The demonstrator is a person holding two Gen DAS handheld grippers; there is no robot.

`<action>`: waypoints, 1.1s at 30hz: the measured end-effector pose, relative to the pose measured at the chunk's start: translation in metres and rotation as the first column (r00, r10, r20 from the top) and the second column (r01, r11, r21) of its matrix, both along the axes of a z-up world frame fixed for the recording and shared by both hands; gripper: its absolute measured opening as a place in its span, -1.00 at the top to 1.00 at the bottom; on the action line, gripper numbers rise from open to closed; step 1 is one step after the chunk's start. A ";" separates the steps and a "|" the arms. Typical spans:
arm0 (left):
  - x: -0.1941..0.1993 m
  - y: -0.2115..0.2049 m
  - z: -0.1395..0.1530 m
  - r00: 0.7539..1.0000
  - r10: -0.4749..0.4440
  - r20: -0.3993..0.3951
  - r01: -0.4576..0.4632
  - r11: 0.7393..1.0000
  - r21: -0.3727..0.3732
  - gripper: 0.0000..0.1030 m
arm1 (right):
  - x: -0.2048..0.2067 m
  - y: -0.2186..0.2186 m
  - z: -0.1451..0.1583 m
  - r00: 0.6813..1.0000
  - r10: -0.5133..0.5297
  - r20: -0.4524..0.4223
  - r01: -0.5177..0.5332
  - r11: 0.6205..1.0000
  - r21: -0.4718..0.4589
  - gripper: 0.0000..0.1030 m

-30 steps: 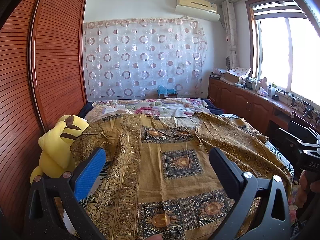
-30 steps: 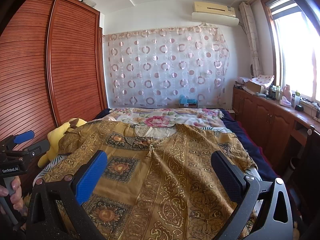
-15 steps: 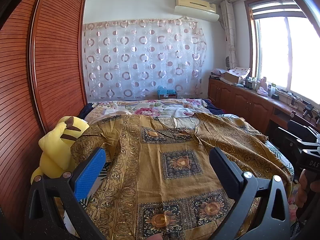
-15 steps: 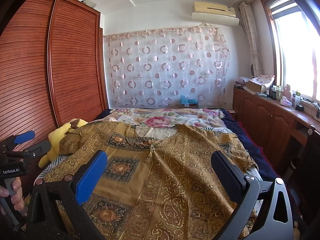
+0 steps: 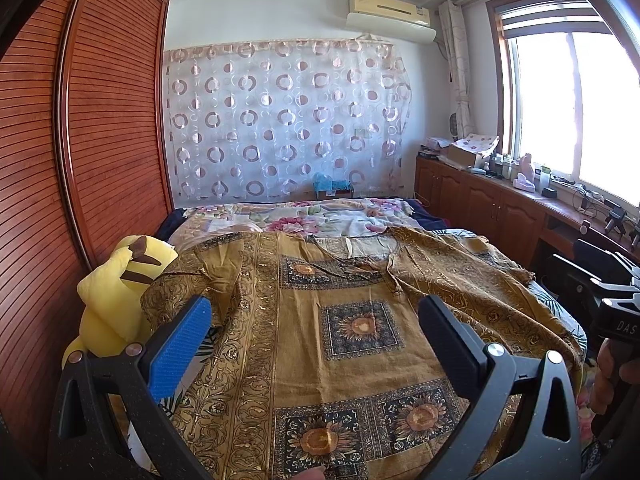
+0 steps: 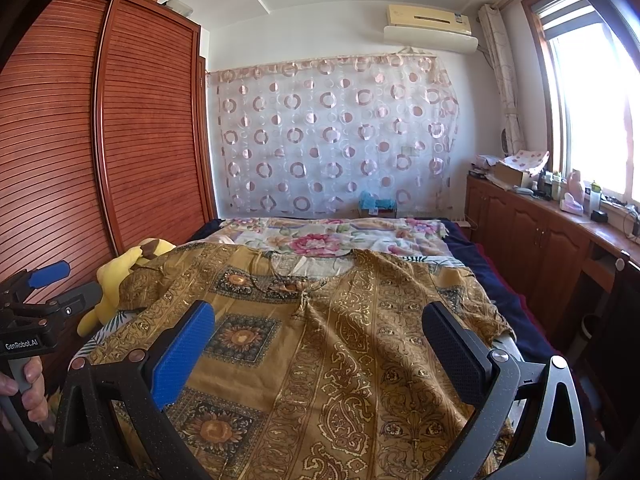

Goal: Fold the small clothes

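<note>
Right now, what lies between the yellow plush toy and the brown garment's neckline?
Only the garment's own sleeve and shoulder, rumpled and draped against the plush toy. Nothing else lies there; the left wrist view shows it best.

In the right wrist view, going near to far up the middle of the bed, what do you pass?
Gold garment → floral bedspread → blue item by the wall → circle-patterned curtain → air conditioner.

Golden-brown patterned garment (image 5: pixel 352 328), spread flat on bed, neckline facing away, slightly wrinkled
</note>
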State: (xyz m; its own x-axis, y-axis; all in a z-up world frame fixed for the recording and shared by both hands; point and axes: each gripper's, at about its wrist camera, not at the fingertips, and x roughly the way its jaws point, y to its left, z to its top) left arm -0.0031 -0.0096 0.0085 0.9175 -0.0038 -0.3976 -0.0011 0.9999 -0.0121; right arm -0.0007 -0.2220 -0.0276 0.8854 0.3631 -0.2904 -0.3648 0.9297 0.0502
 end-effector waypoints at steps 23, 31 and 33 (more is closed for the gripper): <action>0.001 -0.001 0.006 1.000 -0.001 0.000 0.001 1.000 -0.009 -1.00 | 0.000 -0.001 -0.001 1.000 -0.005 -0.005 0.005 1.000 0.007 -1.00; 0.032 0.016 -0.025 0.998 0.038 -0.048 -0.039 0.999 -0.025 -1.00 | 0.009 0.004 -0.008 1.000 -0.008 -0.007 0.008 1.000 0.015 -1.00; 0.039 0.020 -0.031 0.997 0.049 -0.054 -0.051 0.999 -0.021 -1.00 | 0.014 0.006 -0.011 1.000 -0.009 -0.001 0.009 1.000 0.015 -1.00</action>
